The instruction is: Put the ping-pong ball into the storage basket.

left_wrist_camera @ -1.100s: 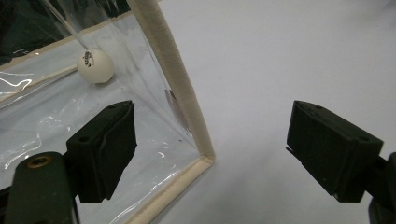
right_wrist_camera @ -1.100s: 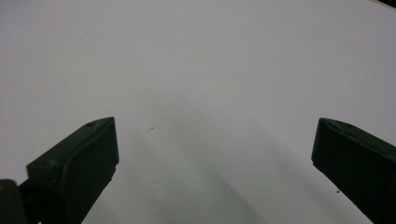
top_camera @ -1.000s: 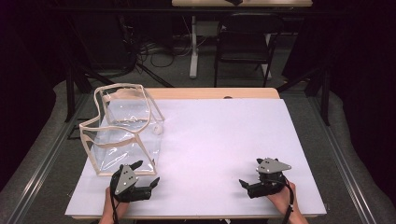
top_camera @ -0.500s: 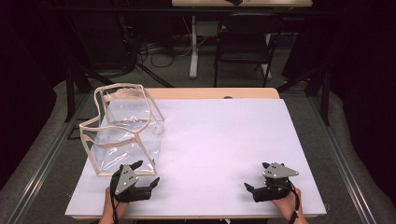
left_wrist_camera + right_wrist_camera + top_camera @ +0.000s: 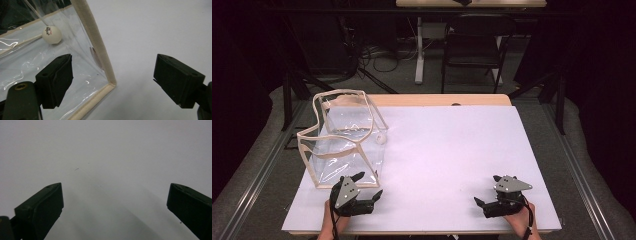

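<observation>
1. Dark floor, cables and a folding chair point(image 5: 472, 47) fill the upper part of the high view; below them a wooden bench with a white sheet point(image 5: 452, 150) covers the middle of the frame.
2. A clear plastic bag with beige fabric edging point(image 5: 343, 142) stands open at the left of the sheet. A small white ball point(image 5: 51, 34) lies inside it, at the upper left of the left gripper view.
3. The left gripper point(image 5: 362, 192), at the lower left of the high view, has its jaws wide apart and holds nothing. In its own view the bag's near corner edging point(image 5: 100, 55) stands between the jaws, apparently untouched.
4. The right gripper point(image 5: 484, 205), at the lower right, is also spread wide and empty, over bare sheet, well apart from the bag.
5. The step in hand seems to be taking hold of the bag. To do it well, ease the left gripper forward so the jaws close on the stiff beige edging rather than the slippery clear film.
</observation>
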Tool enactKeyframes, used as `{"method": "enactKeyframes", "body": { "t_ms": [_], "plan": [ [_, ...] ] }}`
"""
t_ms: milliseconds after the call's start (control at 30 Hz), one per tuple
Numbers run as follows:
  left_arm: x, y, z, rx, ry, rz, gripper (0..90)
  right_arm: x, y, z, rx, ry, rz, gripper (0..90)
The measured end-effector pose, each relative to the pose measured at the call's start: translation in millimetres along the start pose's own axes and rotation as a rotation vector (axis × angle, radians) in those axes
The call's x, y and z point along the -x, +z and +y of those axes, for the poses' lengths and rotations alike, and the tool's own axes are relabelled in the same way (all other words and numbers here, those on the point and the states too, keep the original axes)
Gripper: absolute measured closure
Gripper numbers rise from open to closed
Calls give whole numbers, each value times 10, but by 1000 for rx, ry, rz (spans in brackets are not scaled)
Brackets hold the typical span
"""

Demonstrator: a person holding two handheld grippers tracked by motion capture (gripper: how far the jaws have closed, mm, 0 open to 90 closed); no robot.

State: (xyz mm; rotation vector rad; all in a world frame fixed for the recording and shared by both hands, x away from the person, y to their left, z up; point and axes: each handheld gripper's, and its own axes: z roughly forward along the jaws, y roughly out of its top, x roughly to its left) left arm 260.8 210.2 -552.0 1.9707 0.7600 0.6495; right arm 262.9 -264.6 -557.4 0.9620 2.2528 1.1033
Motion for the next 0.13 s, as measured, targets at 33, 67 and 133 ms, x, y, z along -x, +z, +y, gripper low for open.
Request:
{"method": "enactKeyframes", "body": {
  "t_ms": [33,67,133],
  "plan": [
    [0,0,0,0,0,0,160,0,0,0,0,0,0,4],
    [-2,1,0,-6,-3,0,160,6,-11,-2,1,1,-1,4],
    [-5,3,-1,-8,-2,-2,160,11,-13,-2,4,-1,-3,4]
  ]
}}
